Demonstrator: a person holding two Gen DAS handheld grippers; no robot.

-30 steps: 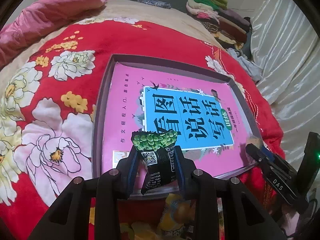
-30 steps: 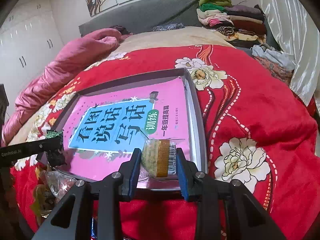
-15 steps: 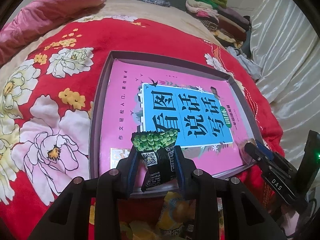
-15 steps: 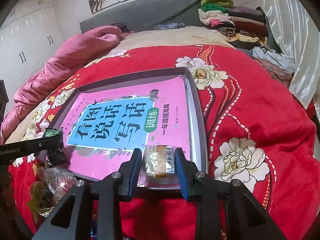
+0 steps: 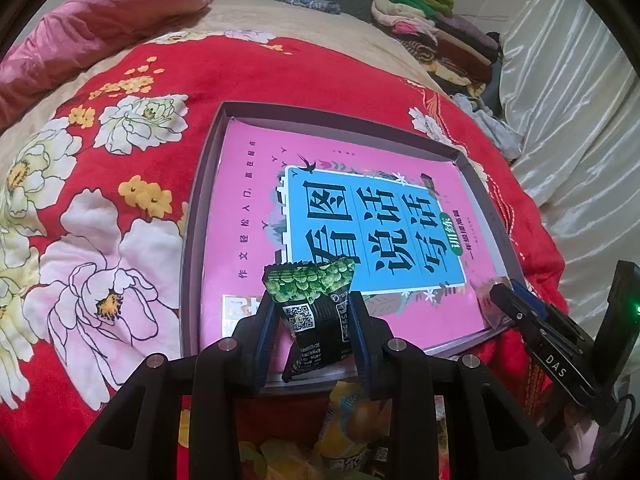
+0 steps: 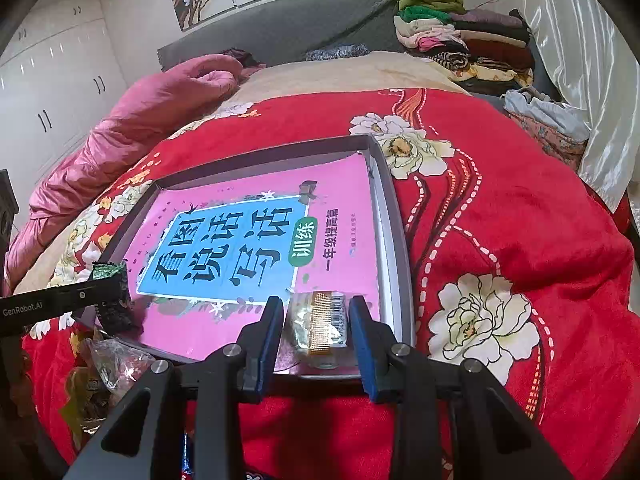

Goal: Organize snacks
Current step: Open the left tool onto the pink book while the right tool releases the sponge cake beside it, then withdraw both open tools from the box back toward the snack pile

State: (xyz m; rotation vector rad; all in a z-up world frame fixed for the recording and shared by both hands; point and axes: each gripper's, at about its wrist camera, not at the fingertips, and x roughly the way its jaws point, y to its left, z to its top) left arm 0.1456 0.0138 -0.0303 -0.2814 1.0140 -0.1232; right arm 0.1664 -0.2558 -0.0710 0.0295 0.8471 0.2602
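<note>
My left gripper (image 5: 312, 310) is shut on a black and green pea packet (image 5: 310, 284), held upright over the near edge of a shallow grey box (image 5: 192, 240). A pink book with a blue title panel (image 5: 372, 224) lies flat inside the box. My right gripper (image 6: 318, 320) is shut on a clear-wrapped yellow snack (image 6: 320, 316) over the box's near right corner (image 6: 394, 240). Whether either snack touches the book I cannot tell. In the right wrist view the left gripper (image 6: 80, 296) with its pea packet (image 6: 114, 304) shows at the left.
The box rests on a bed with a red flowered blanket (image 5: 120, 184). A pile of loose snack packets (image 6: 100, 376) lies just in front of the box. A pink quilt (image 6: 152, 108) and folded clothes (image 6: 460, 48) sit at the far end, with a white curtain (image 5: 580, 140) on the right.
</note>
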